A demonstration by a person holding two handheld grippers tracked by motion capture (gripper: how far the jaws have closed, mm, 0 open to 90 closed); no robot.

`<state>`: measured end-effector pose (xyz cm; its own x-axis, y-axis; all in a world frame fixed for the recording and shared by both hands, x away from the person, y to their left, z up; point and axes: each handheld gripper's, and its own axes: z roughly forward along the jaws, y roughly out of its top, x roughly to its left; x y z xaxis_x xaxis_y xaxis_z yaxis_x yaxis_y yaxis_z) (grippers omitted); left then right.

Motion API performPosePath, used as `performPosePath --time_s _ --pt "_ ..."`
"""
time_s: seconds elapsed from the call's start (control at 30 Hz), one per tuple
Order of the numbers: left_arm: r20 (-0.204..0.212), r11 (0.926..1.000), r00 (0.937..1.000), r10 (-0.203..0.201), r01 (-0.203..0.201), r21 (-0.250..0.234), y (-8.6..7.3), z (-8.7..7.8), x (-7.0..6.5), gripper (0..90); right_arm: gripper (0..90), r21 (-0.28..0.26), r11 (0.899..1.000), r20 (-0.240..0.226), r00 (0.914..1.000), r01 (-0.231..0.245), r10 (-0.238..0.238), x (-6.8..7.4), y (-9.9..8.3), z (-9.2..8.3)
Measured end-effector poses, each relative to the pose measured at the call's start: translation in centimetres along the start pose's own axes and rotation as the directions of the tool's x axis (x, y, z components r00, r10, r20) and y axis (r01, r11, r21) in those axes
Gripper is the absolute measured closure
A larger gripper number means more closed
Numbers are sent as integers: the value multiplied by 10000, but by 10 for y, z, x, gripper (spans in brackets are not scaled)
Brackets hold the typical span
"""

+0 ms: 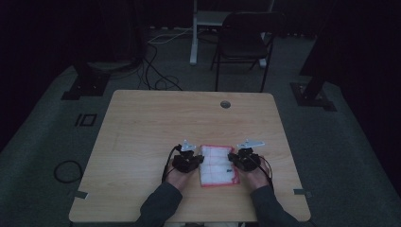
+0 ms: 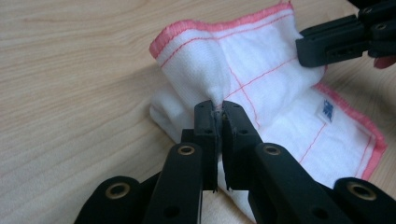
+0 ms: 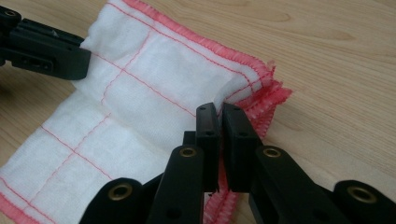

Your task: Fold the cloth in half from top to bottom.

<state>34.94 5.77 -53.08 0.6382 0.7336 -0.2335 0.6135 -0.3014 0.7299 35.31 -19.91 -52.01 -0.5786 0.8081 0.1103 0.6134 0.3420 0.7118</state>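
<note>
High view, cloth (image 1: pixel 216 164) between left gripper (image 1: pixel 193 160) and right gripper (image 1: pixel 236 158), both pinching it

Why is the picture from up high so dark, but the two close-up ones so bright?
High view: dim all over, the room behind nearly black, the cloth the palest spot on the table. Left gripper view: bright and even, the weave sharp near the left gripper, its jaws' near parts soft. Right gripper view: bright too, red stitching crisp by the right gripper, no glare.

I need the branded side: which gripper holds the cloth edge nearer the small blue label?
The left gripper. Its view shows the blue label on the cloth close beside it; the right gripper pinches the pink-stitched corner.
</note>
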Motion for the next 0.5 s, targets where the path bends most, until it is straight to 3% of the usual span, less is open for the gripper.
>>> performPosePath --time_s 0.13,0.2,0.27,0.4,0.5 --pt "-13 10000 10000 58 -58 8 -3 0 0 843 833 114 9999 84 10000 -24 23 0 -1 1" --pt "-37 10000 10000 73 -73 5 -3 1 0 842 779 106 9999 143 9999 -49 47 0 0 1" --pt "-78 9999 9999 134 -134 11 -4 1 0 840 669 -49 10000 120 9999 32 -31 -2 3 -1" --pt "-100 9999 9999 142 -142 -5 -4 1 -1 835 594 -235 9997 147 9999 16 -12 -3 7 -2" --pt "-136 9999 9998 149 -149 -31 -5 2 -1 828 556 -266 9993 221 9994 -255 261 -8 13 1"
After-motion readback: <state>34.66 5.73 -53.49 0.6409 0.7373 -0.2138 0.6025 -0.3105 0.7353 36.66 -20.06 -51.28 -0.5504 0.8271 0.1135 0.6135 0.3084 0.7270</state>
